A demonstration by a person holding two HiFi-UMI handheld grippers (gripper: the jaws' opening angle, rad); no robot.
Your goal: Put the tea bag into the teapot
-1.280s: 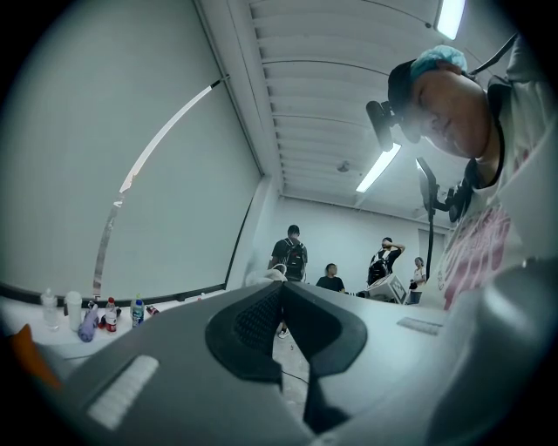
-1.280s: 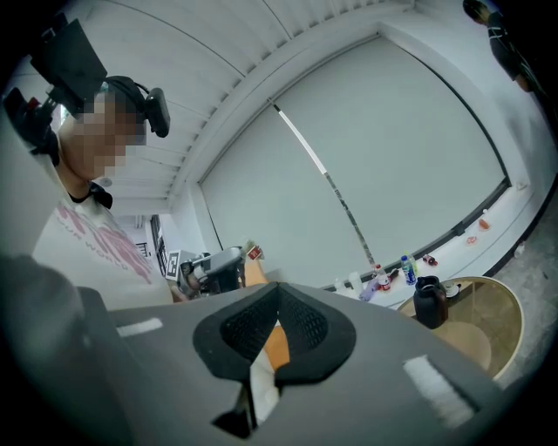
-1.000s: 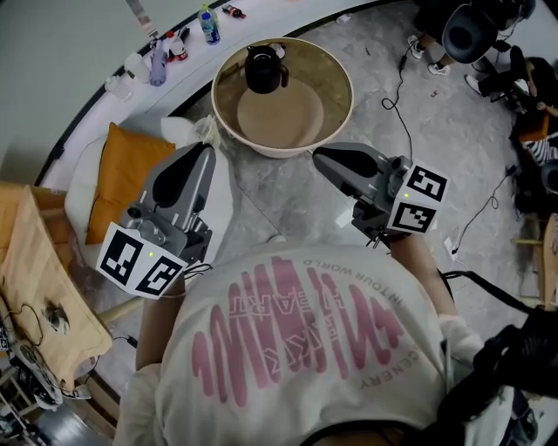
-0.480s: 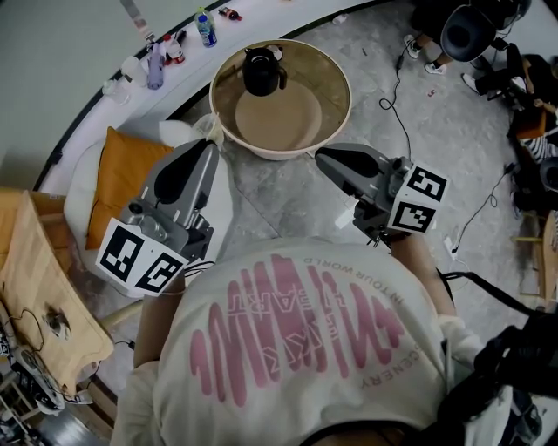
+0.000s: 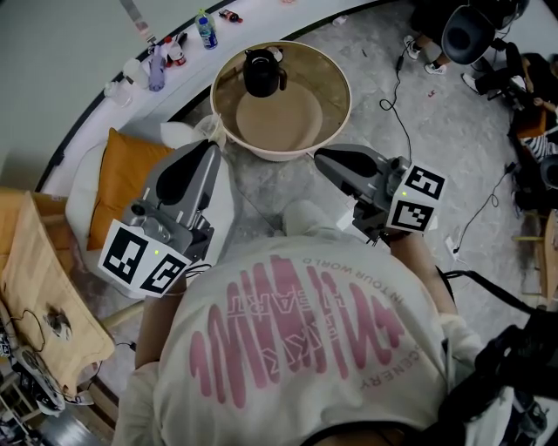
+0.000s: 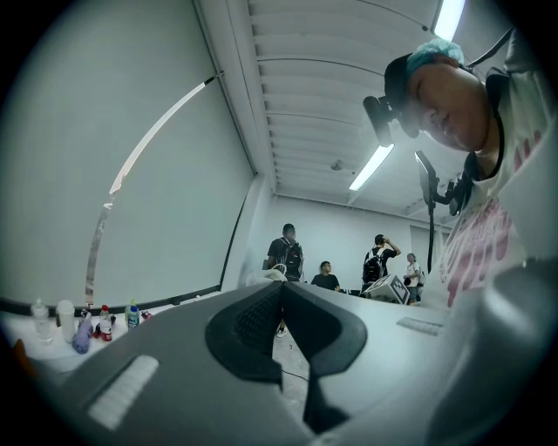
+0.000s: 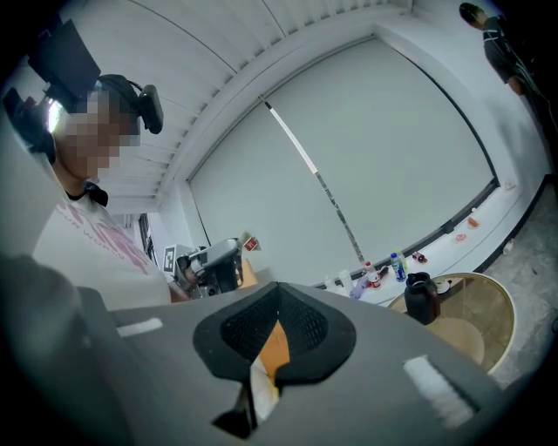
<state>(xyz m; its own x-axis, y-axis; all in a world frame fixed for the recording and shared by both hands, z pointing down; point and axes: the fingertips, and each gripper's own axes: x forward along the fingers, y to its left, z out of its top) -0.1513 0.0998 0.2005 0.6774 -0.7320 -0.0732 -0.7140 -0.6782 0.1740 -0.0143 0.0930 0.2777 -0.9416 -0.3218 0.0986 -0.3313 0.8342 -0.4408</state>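
Note:
A black teapot [image 5: 261, 71] stands at the far side of a round beige table [image 5: 336, 61]; the right gripper view shows the teapot [image 7: 422, 299] low at the right. My left gripper [image 5: 207, 146] is held level in front of the table's left rim, jaws together. A small pale crumpled tea bag [image 5: 207, 129] sticks out at its tips, and it also shows in the left gripper view as a tea bag [image 6: 266, 276] just above the left gripper [image 6: 281, 286]. My right gripper [image 5: 318, 157] hangs before the table's near rim, shut and empty, its tips meeting in the right gripper [image 7: 279, 287] view.
An orange cushion [image 5: 126, 179] lies on a white seat under the left gripper. Bottles [image 5: 207, 26] line a curved ledge behind the table. Cables [image 5: 401, 96] and an office chair [image 5: 471, 30] are at the right. Several people [image 6: 286, 253] stand far off.

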